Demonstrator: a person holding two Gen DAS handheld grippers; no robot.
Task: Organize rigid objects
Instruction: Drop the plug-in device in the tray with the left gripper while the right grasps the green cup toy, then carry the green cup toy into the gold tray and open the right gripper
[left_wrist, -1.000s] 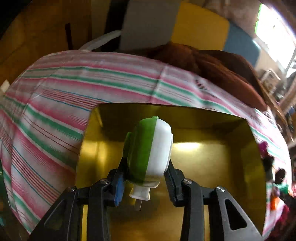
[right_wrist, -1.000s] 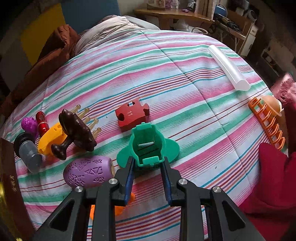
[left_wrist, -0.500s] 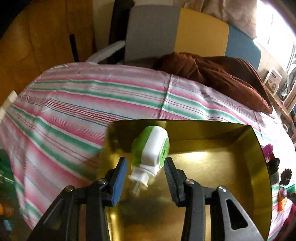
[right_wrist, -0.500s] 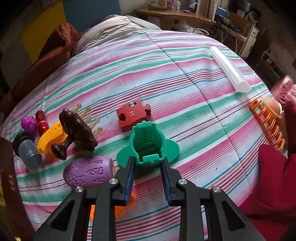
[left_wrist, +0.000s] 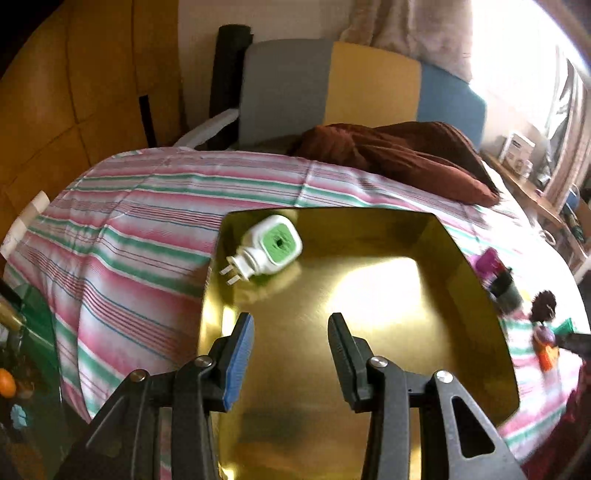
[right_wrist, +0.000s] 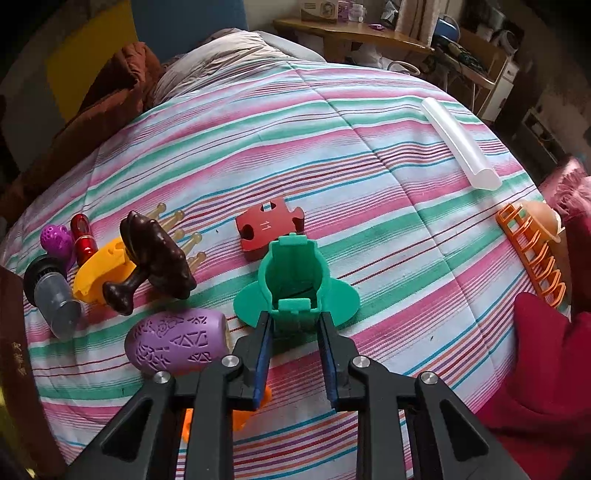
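Note:
In the left wrist view a green and white plug-in device (left_wrist: 269, 248) lies in the far left corner of a gold tray (left_wrist: 369, 295) on the striped bed. My left gripper (left_wrist: 291, 332) is open and empty above the tray, well back from the device. In the right wrist view my right gripper (right_wrist: 295, 332) is shut on the near end of a green plastic holder (right_wrist: 295, 280), which sits on the bedspread.
Beside the green holder lie a red puzzle piece (right_wrist: 269, 227), a purple egg shape (right_wrist: 175, 341), a dark brown piece (right_wrist: 155, 254), a yellow toy (right_wrist: 99, 273), a grey bottle (right_wrist: 51, 291), a clear tube (right_wrist: 460, 142) and an orange rack (right_wrist: 532, 254). A brown blanket (left_wrist: 399, 155) lies behind the tray.
My left gripper opened and let the plug-in device drop into the tray's far left corner, then drew back and up. The right gripper stayed shut on the green holder.

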